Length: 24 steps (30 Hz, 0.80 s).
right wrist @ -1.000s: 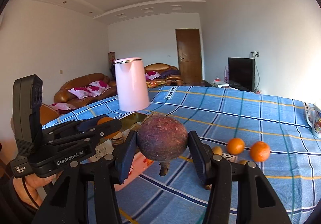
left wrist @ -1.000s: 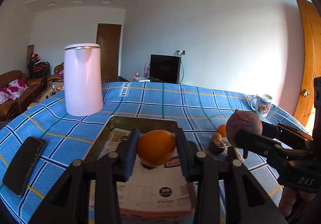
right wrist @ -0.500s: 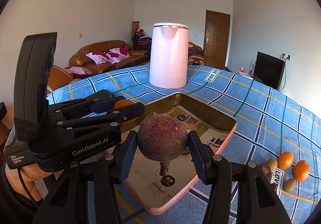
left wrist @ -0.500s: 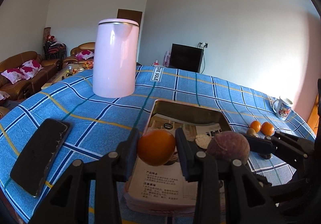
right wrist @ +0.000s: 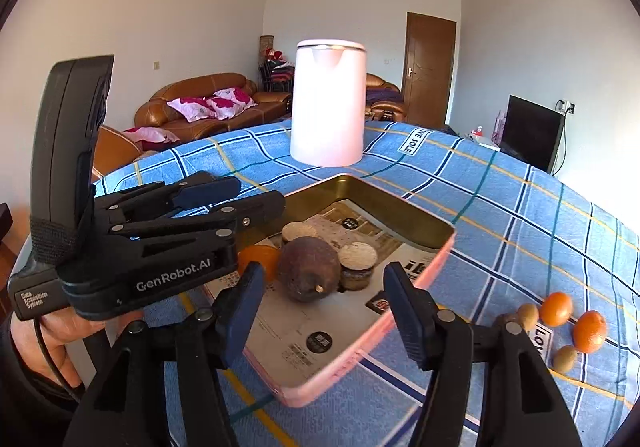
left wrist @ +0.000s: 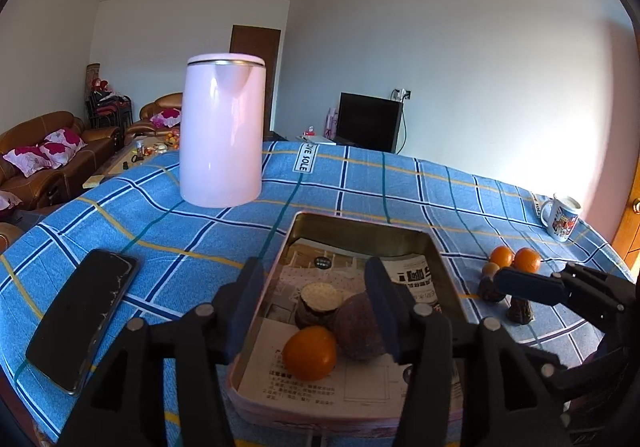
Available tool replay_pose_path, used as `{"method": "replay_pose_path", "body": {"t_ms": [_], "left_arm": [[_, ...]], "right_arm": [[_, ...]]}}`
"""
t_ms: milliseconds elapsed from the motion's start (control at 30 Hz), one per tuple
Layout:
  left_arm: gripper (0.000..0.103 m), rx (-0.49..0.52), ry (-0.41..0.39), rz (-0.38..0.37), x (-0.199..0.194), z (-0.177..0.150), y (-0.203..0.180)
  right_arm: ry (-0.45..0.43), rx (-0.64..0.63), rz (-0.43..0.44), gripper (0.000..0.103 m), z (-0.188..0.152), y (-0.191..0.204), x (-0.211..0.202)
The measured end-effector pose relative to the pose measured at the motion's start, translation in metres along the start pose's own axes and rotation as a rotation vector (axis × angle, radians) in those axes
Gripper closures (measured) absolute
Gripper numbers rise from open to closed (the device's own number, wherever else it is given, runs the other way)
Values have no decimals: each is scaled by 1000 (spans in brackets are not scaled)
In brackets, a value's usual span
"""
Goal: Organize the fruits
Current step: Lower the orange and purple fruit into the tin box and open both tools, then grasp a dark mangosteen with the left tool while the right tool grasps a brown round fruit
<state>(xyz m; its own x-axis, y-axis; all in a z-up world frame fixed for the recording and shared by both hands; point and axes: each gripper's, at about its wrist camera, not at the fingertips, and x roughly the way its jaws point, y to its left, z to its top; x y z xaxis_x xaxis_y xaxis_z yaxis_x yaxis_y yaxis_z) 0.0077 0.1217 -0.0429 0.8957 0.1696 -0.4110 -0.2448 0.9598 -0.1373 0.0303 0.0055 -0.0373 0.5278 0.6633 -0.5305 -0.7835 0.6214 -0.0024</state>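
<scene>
I am at the release step of sorting the fruit. My left tongs [left wrist: 316, 311] have just been opening and now stand spread over the near end of the tray [left wrist: 438, 255], with nothing pinched between the pads. The orange [left wrist: 310, 353] lies free on the paper lining the tray, just below them. My right tongs [right wrist: 322, 313] have likewise just been opening and are spread. The dark purple fruit [right wrist: 309, 269] sits loose on the tray floor between and beyond the pads, and neither pad touches it. It rests against the orange on one side and a small stack of round, flat pieces [right wrist: 357, 265] on the other.

Both drops look done, so I judge this pair of fruits delivered. More remains on the worktop [right wrist: 520, 207]: two small oranges [right wrist: 572, 317] and a few brownish fruits [right wrist: 564, 358] lie together well apart from the tray, to its right.

Next I should lift both tongs clear without nudging the purple fruit, which looks ready to roll. Then the right tongs should swing over to that cluster, jaws wide, and close on one fruit at a time.
</scene>
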Motion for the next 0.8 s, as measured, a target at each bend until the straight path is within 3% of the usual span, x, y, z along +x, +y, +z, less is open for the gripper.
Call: {"method": "replay_pose_path", "body": {"t_ms": [200,433,633,800], "left_arm": [[43,64,-6,-73,-2,7,-43],[42,149,69,-209,16,6,-111],[42,191,141,-251,39,0,-151],[42,208,182,-249,55,-7,-165]], "right_arm": [[-19,92,-146,40,-18,-61,-41],[48,242,-356,40,-36,-142,-55],[111,305,-359,52,-45,-169,-41],[188,292,-326,53,-50,-170,-21]]}}
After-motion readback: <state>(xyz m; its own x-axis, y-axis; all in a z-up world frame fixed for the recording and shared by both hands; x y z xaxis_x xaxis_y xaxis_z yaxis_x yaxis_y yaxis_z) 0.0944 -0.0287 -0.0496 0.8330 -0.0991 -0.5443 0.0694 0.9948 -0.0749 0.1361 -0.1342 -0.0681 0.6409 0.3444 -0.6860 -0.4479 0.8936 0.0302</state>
